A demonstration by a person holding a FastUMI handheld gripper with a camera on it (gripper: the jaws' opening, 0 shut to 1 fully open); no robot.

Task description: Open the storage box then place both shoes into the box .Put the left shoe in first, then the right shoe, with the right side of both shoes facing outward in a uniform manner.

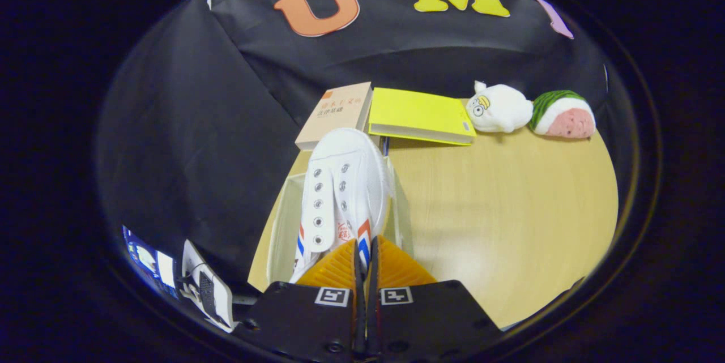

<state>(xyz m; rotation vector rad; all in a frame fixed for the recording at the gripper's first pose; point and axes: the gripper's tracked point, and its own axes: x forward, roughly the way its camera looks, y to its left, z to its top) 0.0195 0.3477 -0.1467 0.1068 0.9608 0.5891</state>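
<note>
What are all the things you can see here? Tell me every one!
White canvas shoe with red and blue stripes: one, white, gripped by its side wall between the tongs, toe pointing away, over the box.
Clear plastic storage box: one, see-through, on the table under the shoe.
Tan paperback book: one, tan, beyond the shoe's toe.
Yellow hardcover book: one, yellow, beside the tan book.
White plush toy: one, white, past the yellow book.
Watermelon-slice plush: one, green and pink, beside the white toy.
Light wooden table: one, pale wood, under everything.
Tongs: one pair, shut on the shoe.
</note>
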